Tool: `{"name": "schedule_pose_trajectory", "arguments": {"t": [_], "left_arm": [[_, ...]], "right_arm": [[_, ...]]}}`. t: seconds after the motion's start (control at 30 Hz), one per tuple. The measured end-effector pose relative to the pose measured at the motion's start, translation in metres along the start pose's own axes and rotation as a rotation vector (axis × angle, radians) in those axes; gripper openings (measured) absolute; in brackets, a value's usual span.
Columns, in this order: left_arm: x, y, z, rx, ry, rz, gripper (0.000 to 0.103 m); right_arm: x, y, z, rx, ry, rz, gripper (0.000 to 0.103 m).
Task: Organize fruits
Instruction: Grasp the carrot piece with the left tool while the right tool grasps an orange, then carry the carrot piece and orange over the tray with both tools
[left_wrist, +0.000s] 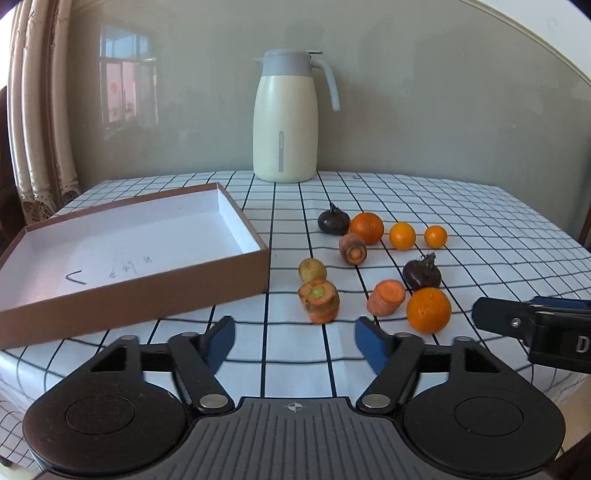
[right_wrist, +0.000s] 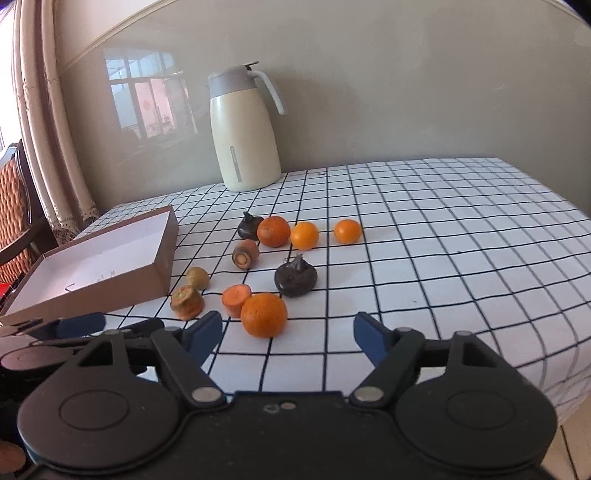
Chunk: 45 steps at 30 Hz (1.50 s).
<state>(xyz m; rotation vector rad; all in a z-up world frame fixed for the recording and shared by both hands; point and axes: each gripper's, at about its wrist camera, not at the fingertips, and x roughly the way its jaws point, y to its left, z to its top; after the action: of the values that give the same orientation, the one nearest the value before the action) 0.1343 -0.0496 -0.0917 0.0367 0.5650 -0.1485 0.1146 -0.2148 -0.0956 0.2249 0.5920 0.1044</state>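
1. Since sorting has not begun, the fruits lie loose on the desk (left_wrist: 461, 206) ahead of both tools, with the empty box (left_wrist: 122, 236) forward-left, probably their destination.
2. Left hand-held gripper (left_wrist: 294, 338): partly open, holding nothing.
3. Right hand-held gripper (right_wrist: 288, 334): likewise partly open and empty, with the nearest orange (right_wrist: 264, 315) just ahead of its tips.
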Motion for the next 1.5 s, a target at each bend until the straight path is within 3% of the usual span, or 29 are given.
{"name": "schedule_pose_trajectory", "arguments": {"t": [0.3, 0.43, 0.73, 0.87, 1.03, 1.5], "left_arm": [[0.03, -0.008, 0.007, -0.006, 0.013, -0.016, 0.06], [0.043, -0.013, 0.008, -0.009, 0.02, -0.016, 0.05], [0.064, -0.013, 0.006, -0.033, 0.027, -0.016, 0.047], [0.066, -0.013, 0.005, -0.025, 0.009, -0.012, 0.035], [0.065, -0.014, 0.002, -0.016, -0.007, -0.007, 0.035], [0.052, -0.015, -0.003, -0.01, -0.013, -0.022, 0.034]], "right_arm": [[0.03, -0.001, 0.004, 0.011, 0.036, 0.041, 0.059], [0.042, -0.005, 0.004, 0.021, 0.054, 0.049, 0.046], [0.057, -0.006, 0.005, 0.05, 0.071, 0.091, 0.046], [0.061, -0.006, 0.004, 0.081, 0.096, 0.123, 0.043], [0.063, -0.002, 0.002, 0.061, 0.092, 0.12, 0.03], [0.047, -0.009, -0.001, 0.055, 0.048, 0.062, 0.03]]}}
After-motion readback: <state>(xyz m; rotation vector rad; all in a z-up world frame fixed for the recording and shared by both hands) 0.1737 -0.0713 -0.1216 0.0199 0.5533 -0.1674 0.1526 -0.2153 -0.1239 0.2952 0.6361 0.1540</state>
